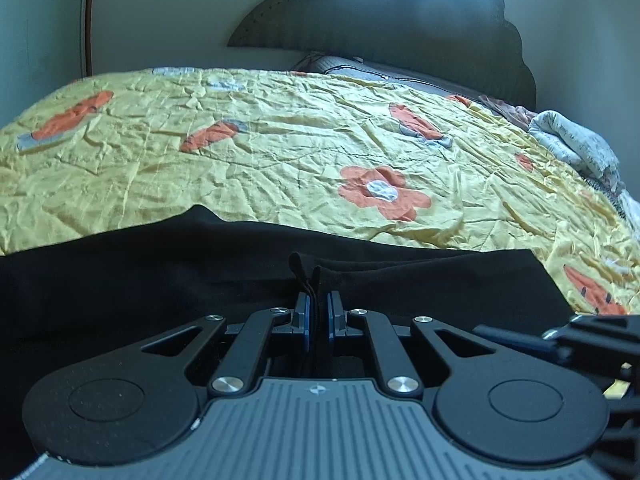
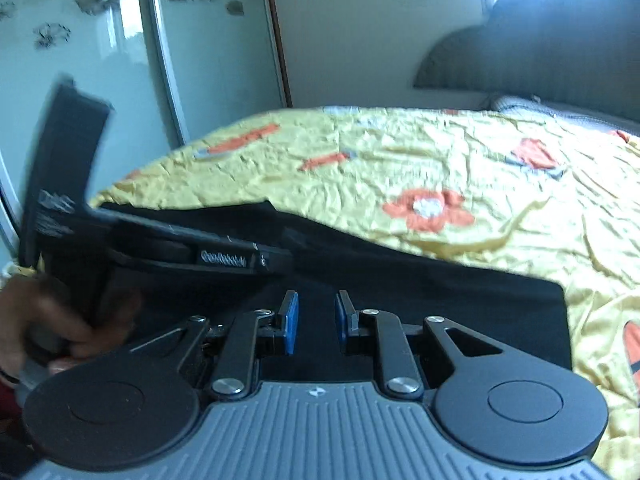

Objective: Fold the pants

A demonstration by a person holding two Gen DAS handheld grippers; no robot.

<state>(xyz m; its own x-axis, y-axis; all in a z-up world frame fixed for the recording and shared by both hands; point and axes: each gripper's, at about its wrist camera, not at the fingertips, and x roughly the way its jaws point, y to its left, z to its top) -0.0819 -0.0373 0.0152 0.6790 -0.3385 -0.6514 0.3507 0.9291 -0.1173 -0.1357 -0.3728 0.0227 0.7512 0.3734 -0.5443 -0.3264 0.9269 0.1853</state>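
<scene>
Black pants point(image 1: 120, 280) lie spread across the near side of a yellow bedspread point(image 1: 280, 140) with orange flowers. My left gripper point(image 1: 318, 312) is shut on a raised pinch of the pants' black fabric, with a thin cord running between the blue pads point(image 1: 306, 316). In the right wrist view the same pants point(image 2: 440, 304) fill the foreground, their edge ending square at the right. My right gripper point(image 2: 316, 320) hovers over them, open, its blue pads point(image 2: 290, 320) apart with only flat fabric behind the gap. The left gripper point(image 2: 286, 254) reaches in from the left, held by a hand point(image 2: 60, 328).
A dark scalloped headboard point(image 1: 400, 12) and a grey pillow point(image 1: 360, 66) stand at the bed's far end. A rolled white cloth point(image 1: 572, 144) lies at the bed's right edge. Mirrored wardrobe doors point(image 2: 100, 60) rise beyond the bed's left side.
</scene>
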